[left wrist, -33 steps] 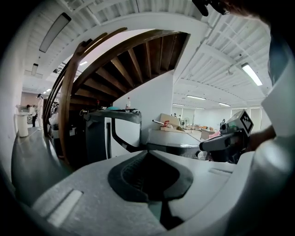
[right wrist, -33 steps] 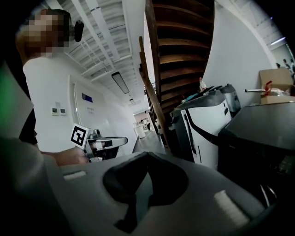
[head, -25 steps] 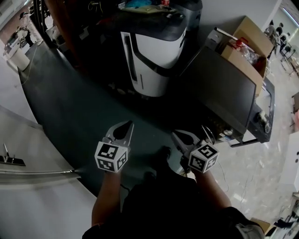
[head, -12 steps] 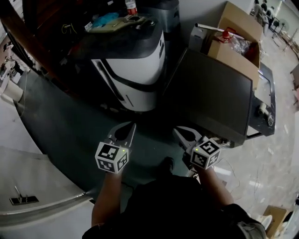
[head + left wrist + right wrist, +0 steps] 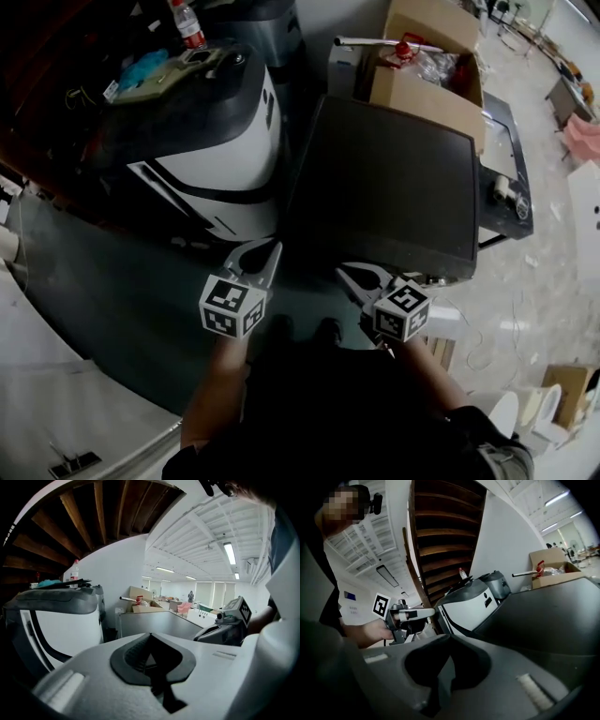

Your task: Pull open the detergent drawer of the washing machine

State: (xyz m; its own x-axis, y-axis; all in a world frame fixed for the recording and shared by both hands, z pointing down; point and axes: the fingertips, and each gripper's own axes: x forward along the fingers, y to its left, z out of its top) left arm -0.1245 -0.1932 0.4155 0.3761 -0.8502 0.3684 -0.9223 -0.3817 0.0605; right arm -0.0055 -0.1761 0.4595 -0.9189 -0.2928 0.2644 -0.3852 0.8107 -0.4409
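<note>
2 hand-held grippers are out in front of the person, and neither touches anything, so the task looks barely begun. The left gripper [image 5: 272,248] has its pale grey jaws pressed together with nothing between them. The right gripper [image 5: 345,274] is the same, closed and empty. Each points forward and a little down over the dark green floor [image 5: 122,291].

Ahead of them stand 2 big machines, side by side and nearly touching. Just beyond the right gripper is a dark grey box-shaped cabinet with a flat top [image 5: 394,187]. Beyond the left gripper stands a rounded white appliance with a dark grey lid and dark curved trim [image 5: 220,164]. One of these is presumably the washing machine, but I cannot tell which from here. No detergent drawer front is visible in any view; I would expect it on a face turned towards the person, which is hidden from above.

So everything is left to do: reach the machine, find the drawer, open a gripper, close it on the drawer's lip and pull.

Counting the rest, there are 2 marker cubes, 1 on each gripper, and 1 open brown cardboard box [image 5: 427,89] behind the dark cabinet. On the white appliance's cluttered lid stands 1 clear plastic bottle with a red label [image 5: 187,23].
</note>
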